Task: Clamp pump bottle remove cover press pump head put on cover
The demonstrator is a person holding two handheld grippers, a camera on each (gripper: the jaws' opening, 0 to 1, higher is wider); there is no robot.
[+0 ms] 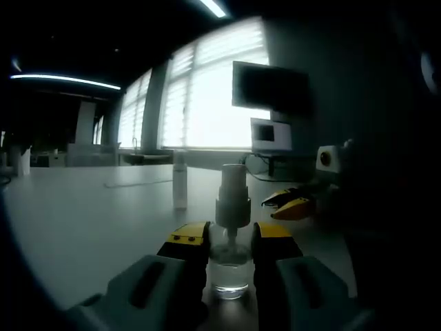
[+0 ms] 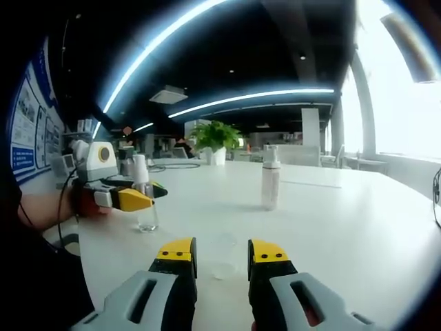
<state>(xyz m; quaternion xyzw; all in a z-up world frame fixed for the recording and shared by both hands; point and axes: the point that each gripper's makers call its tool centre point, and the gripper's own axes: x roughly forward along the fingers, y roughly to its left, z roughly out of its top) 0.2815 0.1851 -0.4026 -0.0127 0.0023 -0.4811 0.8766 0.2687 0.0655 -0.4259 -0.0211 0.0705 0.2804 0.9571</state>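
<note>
Pump bottle (image 1: 231, 238) stands upright between my left gripper (image 1: 231, 241) jaws, which I have closed against its clear lower body from either side; the yellow tips press the glass just under the collar, so the bottle is clamped and cannot tip or spin. I hold it low on the body on purpose, I judge, so the pump head (image 1: 233, 186) stays free above the jaws. From the right gripper view the same bottle (image 2: 146, 207) sits near the worktop's (image 2: 331, 227) left edge, pinched by the left gripper (image 2: 131, 196) coming in level from that side, with a person's hand (image 2: 41, 207) behind it.

My right gripper (image 2: 222, 258) hangs low over the bare worktop, well apart from the bottle, jaws parted and holding nothing. It also appears at the right of the left gripper view (image 1: 289, 203), pointing roughly toward the bottle. A small clear item (image 2: 222, 270), possibly the cover, lies on the worktop just ahead of those jaws, though it is too faint to be sure. The head looks bare, so I judge the cover is off.

A second pump bottle (image 2: 270, 181) stands farther toward the worktop's middle, untouched.
</note>
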